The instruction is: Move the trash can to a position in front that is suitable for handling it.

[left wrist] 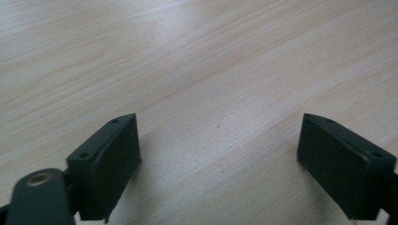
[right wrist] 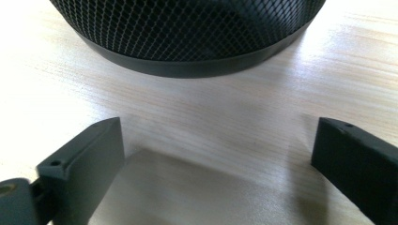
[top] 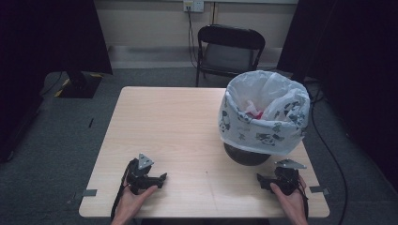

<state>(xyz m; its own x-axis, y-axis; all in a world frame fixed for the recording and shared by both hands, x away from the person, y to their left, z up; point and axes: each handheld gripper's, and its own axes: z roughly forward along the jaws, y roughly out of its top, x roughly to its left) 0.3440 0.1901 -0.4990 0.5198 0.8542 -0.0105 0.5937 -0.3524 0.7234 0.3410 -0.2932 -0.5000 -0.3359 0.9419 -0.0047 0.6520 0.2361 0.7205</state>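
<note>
Bin (top: 248,154) of black mesh stands on the table (top: 178,126), toward its far right part, and most of it is hidden: a white bag (top: 265,115) printed with small dark figures is pulled down over the rim, so the high view leaves just a dark curve of the base below the bag's hem. Something red (top: 256,114) lies inside the bag, too small and crumpled to make out. In the right gripper view the bin (right wrist: 187,28) is cut off at the top edge; only its mesh wall and solid bottom band are seen.

Near the bin, on the person's side of it, the right gripper (top: 263,180) sits low over the table with its jaws spread wide and holding nothing; they point at the bin's base without touching it. Well apart from the bin, toward the table's near left, the left gripper (top: 162,178) is likewise spread wide and empty, bare wood between its jaws. A folding chair (top: 230,49) stands beyond the bin, partly covered by the bag.
</note>
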